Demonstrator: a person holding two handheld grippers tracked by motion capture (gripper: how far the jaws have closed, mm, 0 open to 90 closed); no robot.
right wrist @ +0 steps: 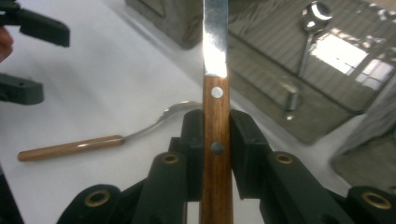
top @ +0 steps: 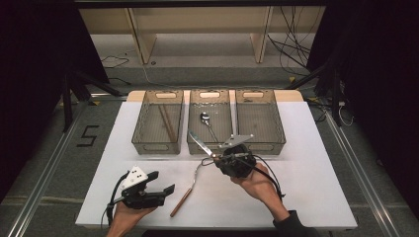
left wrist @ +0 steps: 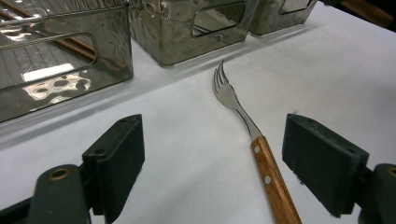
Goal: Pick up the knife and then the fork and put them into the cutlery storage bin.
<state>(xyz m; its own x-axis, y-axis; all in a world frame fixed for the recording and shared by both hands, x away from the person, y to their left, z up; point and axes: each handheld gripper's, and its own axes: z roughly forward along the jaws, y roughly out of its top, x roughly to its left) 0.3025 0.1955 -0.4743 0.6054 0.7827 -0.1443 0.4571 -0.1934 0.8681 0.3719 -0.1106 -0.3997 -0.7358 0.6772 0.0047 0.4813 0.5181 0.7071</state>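
Evidently right tool (right wrist: 215,154) clamps wood-handled, steel-bladed knife (right wrist: 215,70); probably smooth-edged.

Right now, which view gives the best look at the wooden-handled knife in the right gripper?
The right gripper view: the wooden-handled knife fills the centre, its riveted handle clamped between the right gripper pads, blade pointing up. The high view shows the knife small, its blade angled toward the middle bin. The left gripper view looks at the fork instead.
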